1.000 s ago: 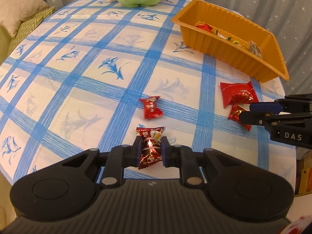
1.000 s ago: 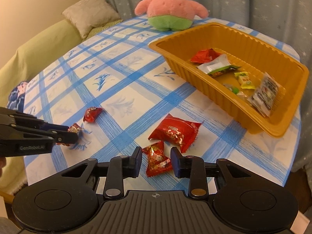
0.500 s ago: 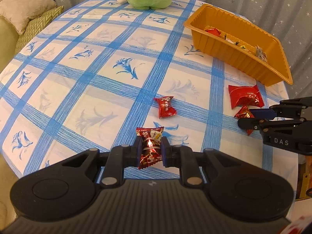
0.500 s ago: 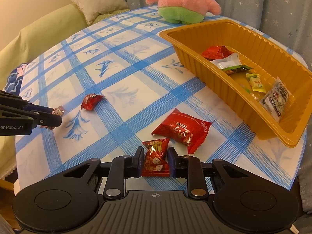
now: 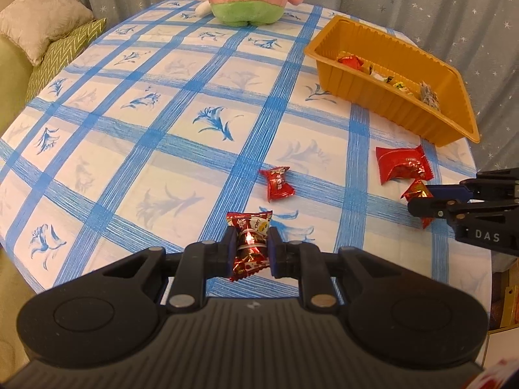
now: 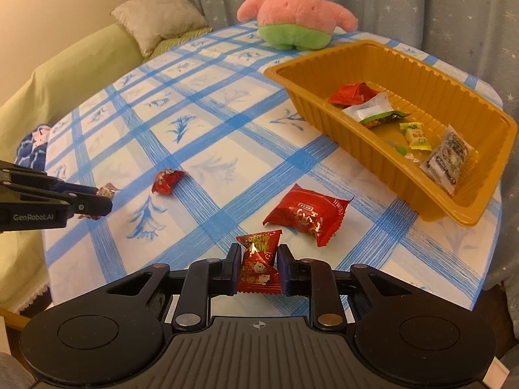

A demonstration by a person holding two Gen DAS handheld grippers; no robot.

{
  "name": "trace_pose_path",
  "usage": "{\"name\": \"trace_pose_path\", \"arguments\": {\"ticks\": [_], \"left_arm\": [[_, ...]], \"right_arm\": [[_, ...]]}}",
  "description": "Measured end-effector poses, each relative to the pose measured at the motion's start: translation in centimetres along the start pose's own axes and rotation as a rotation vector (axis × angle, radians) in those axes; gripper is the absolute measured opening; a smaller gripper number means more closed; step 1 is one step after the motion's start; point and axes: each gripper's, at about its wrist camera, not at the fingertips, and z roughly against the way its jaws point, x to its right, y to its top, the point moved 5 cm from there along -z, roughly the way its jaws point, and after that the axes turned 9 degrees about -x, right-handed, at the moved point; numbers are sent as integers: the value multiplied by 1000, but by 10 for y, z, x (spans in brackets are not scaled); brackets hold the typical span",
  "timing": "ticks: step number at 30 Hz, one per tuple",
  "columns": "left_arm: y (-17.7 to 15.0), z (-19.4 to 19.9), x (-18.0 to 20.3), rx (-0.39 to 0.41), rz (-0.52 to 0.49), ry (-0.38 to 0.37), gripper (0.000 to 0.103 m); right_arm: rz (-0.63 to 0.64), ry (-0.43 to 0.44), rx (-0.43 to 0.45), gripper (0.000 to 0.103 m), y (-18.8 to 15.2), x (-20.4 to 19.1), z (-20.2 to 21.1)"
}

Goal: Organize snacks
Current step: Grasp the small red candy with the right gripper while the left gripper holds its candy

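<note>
Left wrist: left claw pinching candy; right claw pinching red packet, lower edge hidden.

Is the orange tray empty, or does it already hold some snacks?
Not empty. The orange tray already holds several snacks: a red packet, a white and green one, a yellow candy and a clear bag.

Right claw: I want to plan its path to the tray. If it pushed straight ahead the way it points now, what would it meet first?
Holding a small red candy, the right claw would probably first meet the big red packet, just ahead and slightly right. The tray lies beyond, further right. Height above the table is unclear, so it might pass over.
</note>
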Motion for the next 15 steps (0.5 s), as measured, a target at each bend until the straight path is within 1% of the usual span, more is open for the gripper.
{"name": "trace_pose_path", "arguments": {"ticks": [6, 15], "left_arm": [[9, 12, 7, 25, -32, -18, 18], [43, 32, 29, 90, -122, -49, 18]], "right_arm": [[-58, 5, 29, 24, -1, 5, 21], [-139, -18, 85, 24, 1, 24, 59]]}}
